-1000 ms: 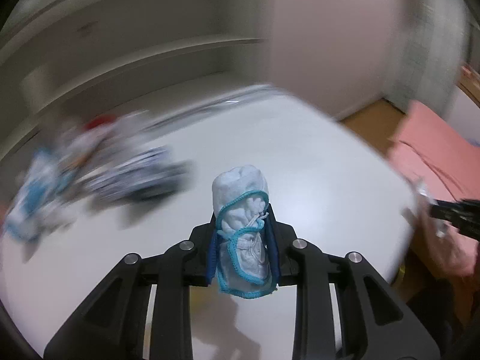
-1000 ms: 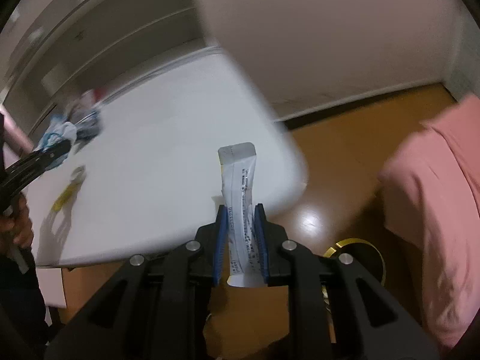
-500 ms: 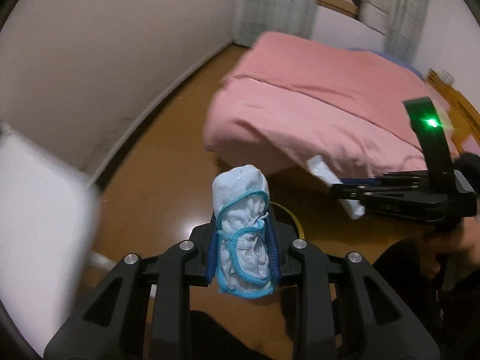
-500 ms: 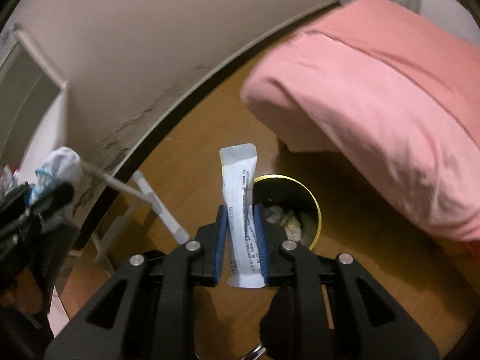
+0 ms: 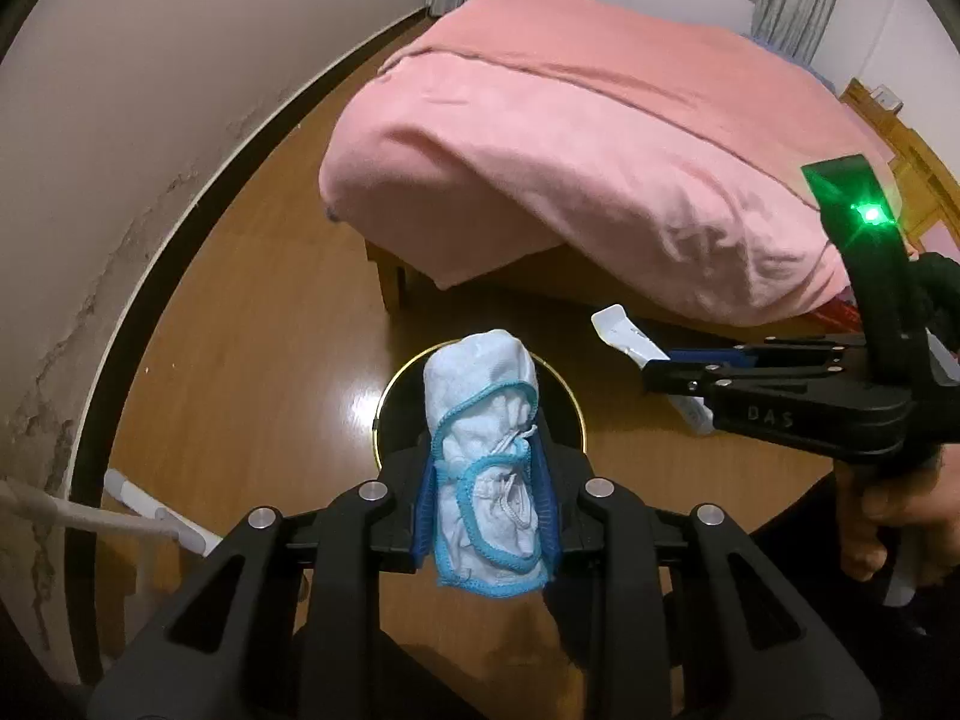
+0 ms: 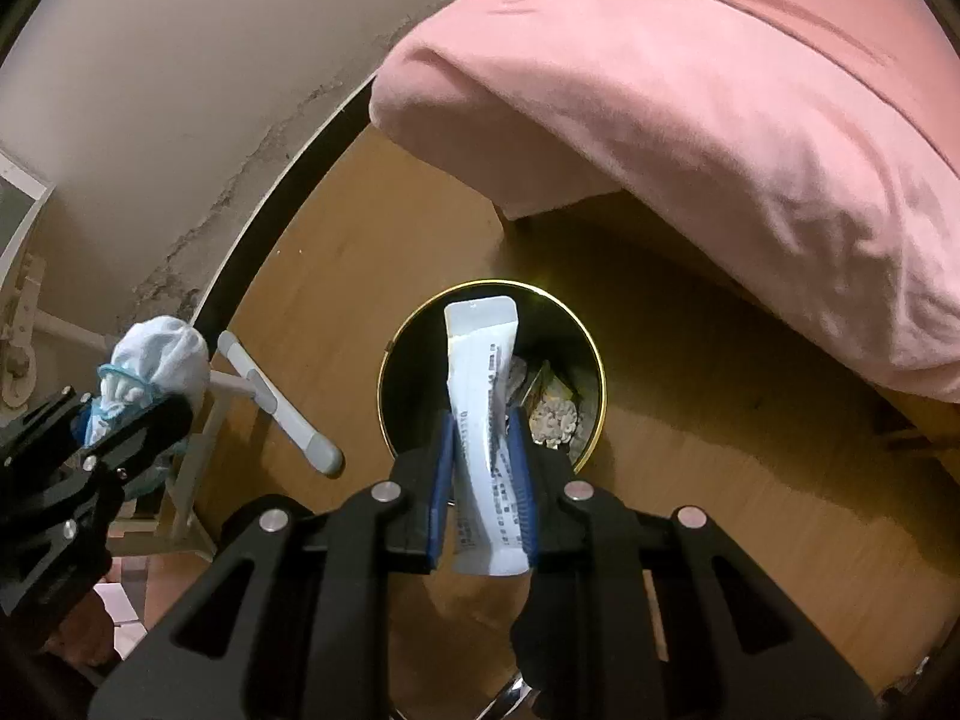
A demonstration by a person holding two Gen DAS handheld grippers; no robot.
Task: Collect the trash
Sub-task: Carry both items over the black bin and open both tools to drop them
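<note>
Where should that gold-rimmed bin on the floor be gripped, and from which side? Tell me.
Take the bin by its thin gold rim, straight down from above, with one of the jaws inside the wall and one outside. It stands upright and open-topped, and its round body looks too wide to span. Choose the arc away from the bed.

White cloth edged blue, white printed wrapper, gold-rimmed black bin, pink blanket
</note>
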